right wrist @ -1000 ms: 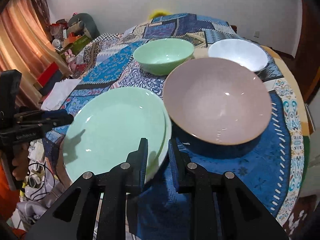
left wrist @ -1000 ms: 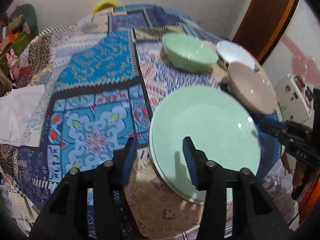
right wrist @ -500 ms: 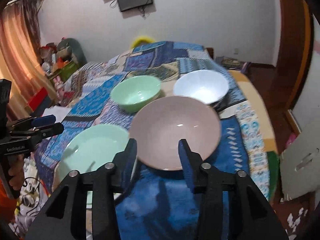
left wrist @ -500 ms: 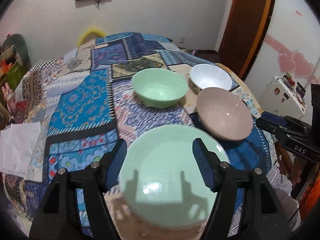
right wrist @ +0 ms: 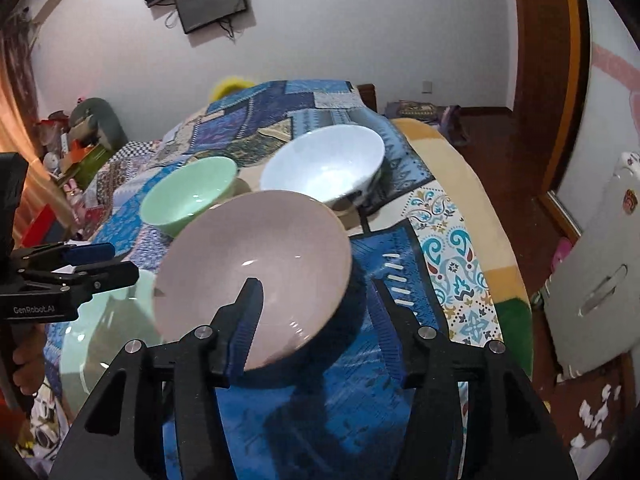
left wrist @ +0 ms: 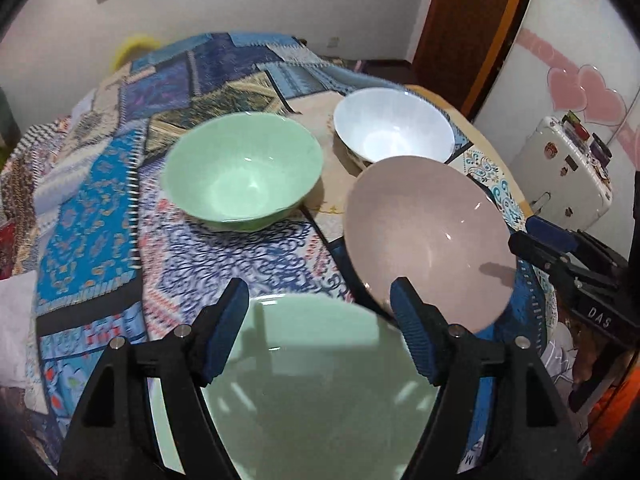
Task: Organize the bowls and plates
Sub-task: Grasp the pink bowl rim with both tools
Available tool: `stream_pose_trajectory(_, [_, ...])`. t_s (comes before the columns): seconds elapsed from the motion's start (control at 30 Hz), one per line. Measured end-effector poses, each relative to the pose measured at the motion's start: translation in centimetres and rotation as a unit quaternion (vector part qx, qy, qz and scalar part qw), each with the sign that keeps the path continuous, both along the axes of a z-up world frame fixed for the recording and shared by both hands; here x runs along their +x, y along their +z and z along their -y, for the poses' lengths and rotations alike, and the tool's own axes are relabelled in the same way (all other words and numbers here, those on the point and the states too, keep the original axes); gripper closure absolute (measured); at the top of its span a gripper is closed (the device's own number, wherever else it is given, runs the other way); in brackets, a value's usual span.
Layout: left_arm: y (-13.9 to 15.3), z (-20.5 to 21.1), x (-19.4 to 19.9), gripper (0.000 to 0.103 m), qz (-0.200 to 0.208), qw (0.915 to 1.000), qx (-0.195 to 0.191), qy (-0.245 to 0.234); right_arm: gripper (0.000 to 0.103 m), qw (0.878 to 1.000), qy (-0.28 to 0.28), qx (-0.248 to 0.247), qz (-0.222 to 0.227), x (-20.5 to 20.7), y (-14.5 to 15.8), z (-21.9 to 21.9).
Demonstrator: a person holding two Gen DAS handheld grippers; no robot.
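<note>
Careful: both grippers, left [left wrist: 318, 326] and right [right wrist: 316, 320], are opening and empty; right straddles pink bowl [right wrist: 256, 276] rim, could tip it.

A patchwork cloth [right wrist: 280, 112] in blues, creams and a yellow border covers the worktop across the middle of the right wrist view. A dark screen [right wrist: 208, 0] hangs on the white wall at the upper left, loose cables trailing below it. A brown wooden door frame [right wrist: 544, 80] runs down the upper right. Orange curtain [right wrist: 16, 128] fills the left edge, with a heap of toys and boxes [right wrist: 80, 140] beside it. In the left wrist view, a white case [left wrist: 560, 176] stands at the right, under pink hearts [left wrist: 580, 88] on the wall.
</note>
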State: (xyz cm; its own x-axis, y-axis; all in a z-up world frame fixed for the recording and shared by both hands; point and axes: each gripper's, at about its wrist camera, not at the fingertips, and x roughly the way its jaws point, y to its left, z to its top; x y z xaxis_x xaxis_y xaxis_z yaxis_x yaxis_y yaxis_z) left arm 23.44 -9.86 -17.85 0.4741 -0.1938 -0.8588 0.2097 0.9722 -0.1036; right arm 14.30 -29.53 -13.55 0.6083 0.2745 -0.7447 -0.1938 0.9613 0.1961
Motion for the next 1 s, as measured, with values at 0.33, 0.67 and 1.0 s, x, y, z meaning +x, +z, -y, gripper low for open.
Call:
stream_pose_trajectory(0.33, [-3.5, 1.6, 3.2, 0.042, -0.045, 0.9988, -0.013, -0.009, 0.053, 0.999, 0.002, 0.020, -0.027, 1.2, -2.3, 0.3])
stream_pose_trajectory(0.67, [-4.6, 2.4, 4.2, 0.071, -0.070, 0.9967, -0.031, -0.025, 0.077, 0.996, 0.012, 0.070, -0.062, 1.6, -3.4, 0.5])
stream_pose_trajectory(1.0, [-4.8, 3.7, 4.0, 0.084, -0.078, 0.9957, -0.031, -0.037, 0.080, 0.995, -0.002, 0.079, -0.065, 1.9, -3.3, 0.4])
